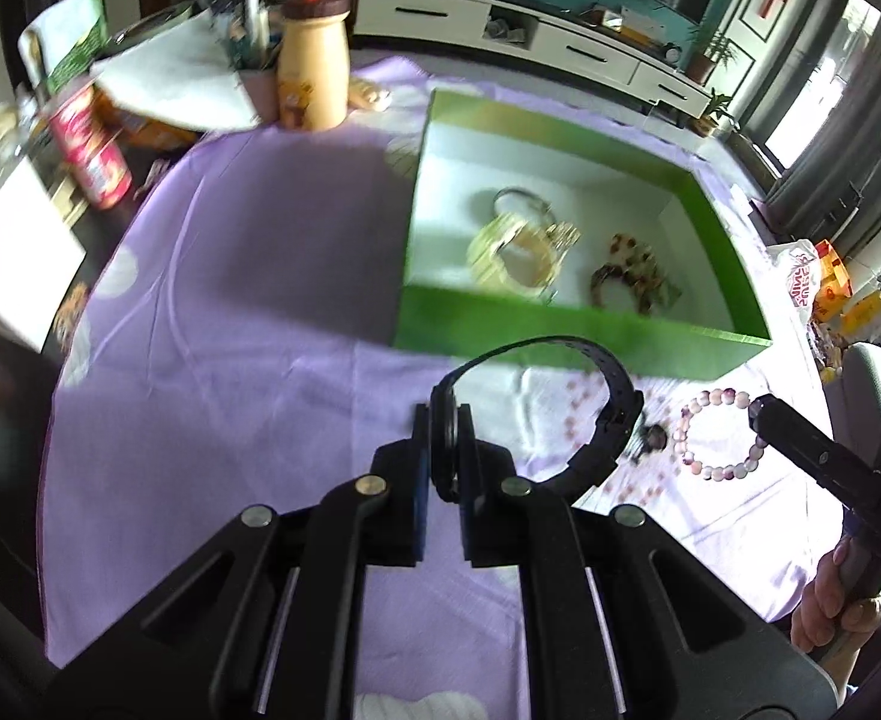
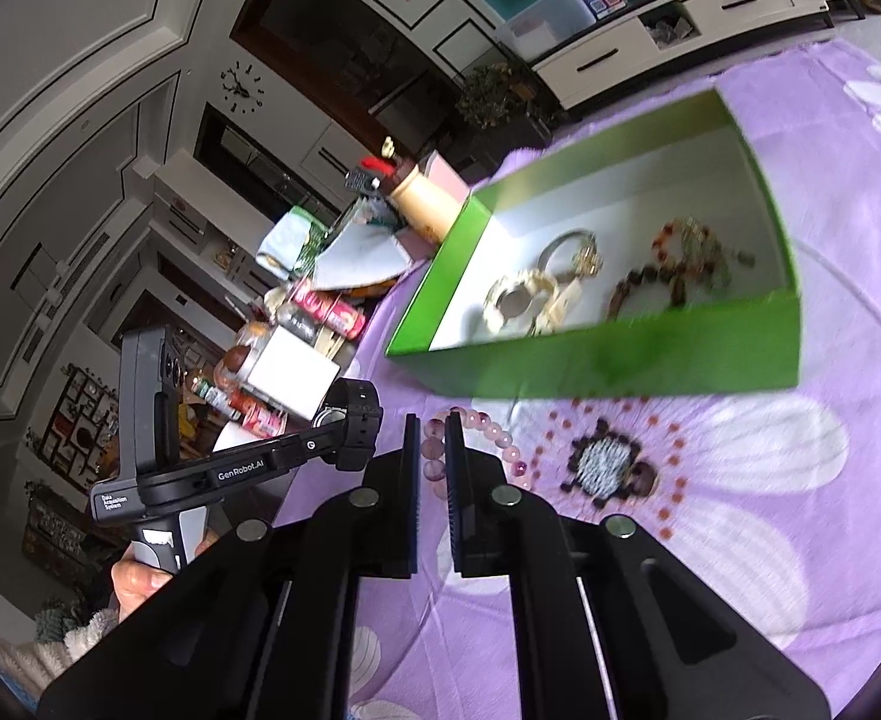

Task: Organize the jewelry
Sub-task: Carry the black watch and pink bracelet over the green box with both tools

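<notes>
Jaws of the left gripper (image 1: 443,420) are pressed nearly together on the black rubber-strapped wristwatch (image 1: 596,420), whose case sits edge-on between the pads while its strap arcs up and off to the right, held clear above the lilac flowered cloth (image 1: 248,312) that covers the table. At the table's far left edge stand a red printed can (image 1: 89,150) lying tilted, a white paper sheet (image 1: 182,84) and a cream plastic bottle with a brown cap (image 1: 312,60). Right of these, toward the far side of the table, sits the open green cardboard box with a white inside (image 1: 560,324); within it, a pale cream and gold cluster of bangles (image 1: 524,240) lies in the left half and a brown and amber beaded bracelet (image 1: 629,273) in the right half, the two near each other but apart. In front of the box's near wall, close to the table's right edge, the pink and white beaded bracelet (image 1: 718,435) rests on the cloth. Jaws of the right gripper (image 2: 434,462) stand only narrowly apart around one side of that bracelet's bead ring, the beads sitting between the pads, though whether the pads actually press them cannot be told.
</notes>
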Available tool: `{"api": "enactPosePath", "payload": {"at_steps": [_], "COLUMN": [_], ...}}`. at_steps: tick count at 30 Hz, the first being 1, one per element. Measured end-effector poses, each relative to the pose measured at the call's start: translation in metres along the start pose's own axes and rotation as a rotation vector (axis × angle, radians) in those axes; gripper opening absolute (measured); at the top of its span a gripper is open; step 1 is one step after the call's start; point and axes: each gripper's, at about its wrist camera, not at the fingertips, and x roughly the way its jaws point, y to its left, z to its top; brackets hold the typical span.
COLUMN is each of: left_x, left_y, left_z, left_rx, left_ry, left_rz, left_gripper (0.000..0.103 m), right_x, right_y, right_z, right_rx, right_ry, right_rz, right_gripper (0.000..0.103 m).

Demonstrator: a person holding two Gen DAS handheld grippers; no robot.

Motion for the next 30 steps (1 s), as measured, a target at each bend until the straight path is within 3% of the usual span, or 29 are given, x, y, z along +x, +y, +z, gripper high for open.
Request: {"api": "enactPosePath", "payload": {"at_steps": [8, 15, 30], "left_x": [0.015, 0.045, 0.116], "left_y": [-0.023, -0.038, -0.067], "left_z": [0.047, 0.087, 0.14], "left_rx": [0.019, 0.008, 0.013], "left_ry": [-0.008, 0.031, 0.13], "left_rz": [-0.024, -0.04, 0.04], "left_gripper": [0.007, 0.007, 0.007], "right_x": [-0.002, 0.008, 0.045], "right_y": [-0.008, -0.026, -0.072], "right_z": [0.038, 0.069, 0.107], "right_rx": [-0.015, 0.007, 0.064], "right_ry": [-0.055, -0.085, -0.087], "right_rz": [-0.03, -0.053, -0.143], "right_gripper": [0.008, 0.008, 0.007]}}
